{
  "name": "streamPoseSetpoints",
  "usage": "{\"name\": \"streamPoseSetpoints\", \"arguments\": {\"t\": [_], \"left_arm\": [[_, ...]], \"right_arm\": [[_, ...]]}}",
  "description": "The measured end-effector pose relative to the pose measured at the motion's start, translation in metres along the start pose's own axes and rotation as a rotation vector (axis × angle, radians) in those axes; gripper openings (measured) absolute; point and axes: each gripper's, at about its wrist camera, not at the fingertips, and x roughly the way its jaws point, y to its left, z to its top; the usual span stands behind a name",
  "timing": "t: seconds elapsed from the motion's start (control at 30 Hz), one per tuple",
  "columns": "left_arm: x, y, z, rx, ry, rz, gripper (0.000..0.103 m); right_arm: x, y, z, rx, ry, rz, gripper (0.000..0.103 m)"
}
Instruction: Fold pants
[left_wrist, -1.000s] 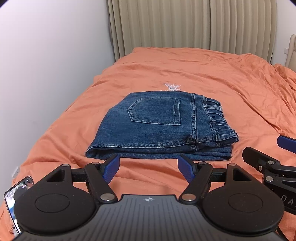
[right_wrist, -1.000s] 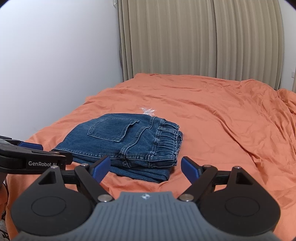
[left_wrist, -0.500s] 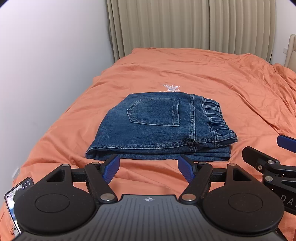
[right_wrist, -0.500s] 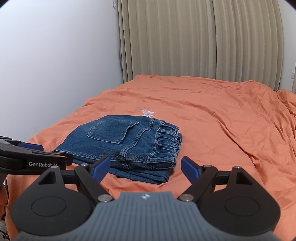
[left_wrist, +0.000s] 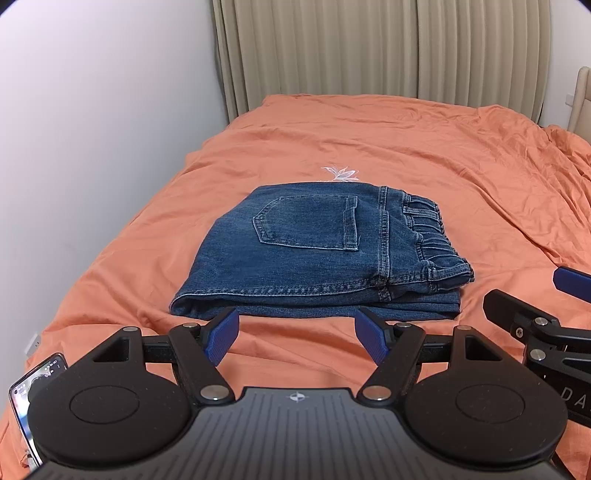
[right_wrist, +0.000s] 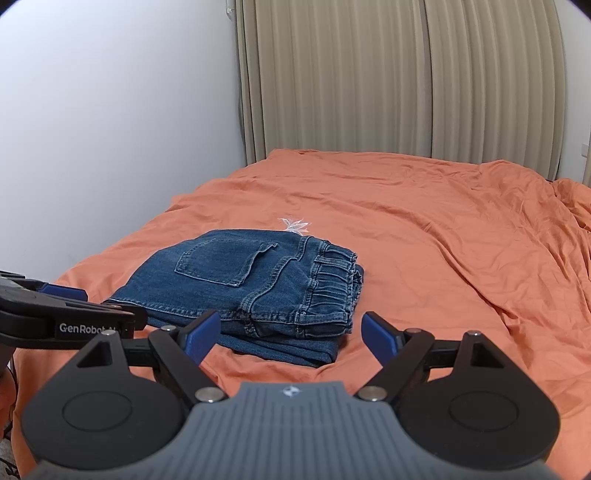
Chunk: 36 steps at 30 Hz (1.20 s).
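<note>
1. We see the dark blue denim pants (left_wrist: 325, 254) folded into a compact rectangular stack, lying flat on the orange bedsheet (left_wrist: 424, 155) toward the bed's left side, back pocket facing up and the gathered elastic waistband on the stack's right edge.
2. A small white flower embroidery (left_wrist: 340, 173) on the sheet shows just beyond the stack's far edge.
3. Our left gripper (left_wrist: 297, 332) hovers near the stack's near edge without touching it; its blue-padded fingers (left_wrist: 221, 334) stand wide apart and hold nothing.
4. Our right gripper (right_wrist: 286, 334) hovers beside the waistband corner of the pants (right_wrist: 258, 284), its blue pads likewise spread wide and empty.
5. In the right wrist view, the left gripper (right_wrist: 70, 310) sits at the left edge, just beside the stack.
6. A smartphone (left_wrist: 27, 398) with a lit screen shows at the lower left of the left wrist view.
7. Beige pleated curtains (right_wrist: 399, 81) hang behind the bed, beside a plain white wall (right_wrist: 110, 122).
</note>
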Motion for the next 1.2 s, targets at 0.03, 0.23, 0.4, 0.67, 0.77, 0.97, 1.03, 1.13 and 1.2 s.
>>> {"name": "streamPoseSetpoints", "arguments": {"t": [0.03, 0.23, 0.4, 0.67, 0.77, 0.97, 1.03, 1.13, 1.2], "left_arm": [[-0.0001, -0.0002, -0.0001, -0.001, 0.000, -0.001, 0.084], [-0.0003, -0.0006, 0.0000, -0.001, 0.000, 0.000, 0.084], [0.0003, 0.0005, 0.0004, -0.002, 0.001, -0.002, 0.084], [0.0010, -0.0001, 0.0000, 0.008, 0.001, -0.002, 0.084], [0.0014, -0.0009, -0.0007, 0.012, 0.007, -0.004, 0.084], [0.0007, -0.0009, -0.0009, 0.012, 0.006, -0.006, 0.084], [-0.0005, -0.0003, -0.0007, 0.009, 0.004, -0.011, 0.084], [-0.0022, 0.0012, 0.0002, 0.002, -0.005, -0.019, 0.084], [-0.0029, 0.0014, 0.0002, 0.006, -0.010, -0.018, 0.084]], "right_arm": [[-0.0001, 0.0001, -0.0002, 0.000, -0.001, -0.001, 0.080], [-0.0001, 0.0006, 0.0000, -0.003, 0.001, -0.002, 0.080], [0.0001, 0.0009, -0.0001, -0.004, -0.001, -0.004, 0.080], [0.0004, 0.0017, -0.0001, -0.004, 0.000, -0.005, 0.080], [0.0005, 0.0017, -0.0001, -0.004, 0.000, -0.004, 0.080], [0.0016, 0.0002, -0.0008, -0.001, 0.009, -0.005, 0.080], [0.0016, 0.0003, -0.0010, -0.001, 0.011, -0.007, 0.080], [0.0007, -0.0006, -0.0008, 0.002, 0.012, -0.008, 0.080], [0.0005, -0.0011, -0.0001, 0.001, 0.013, -0.009, 0.080]]}}
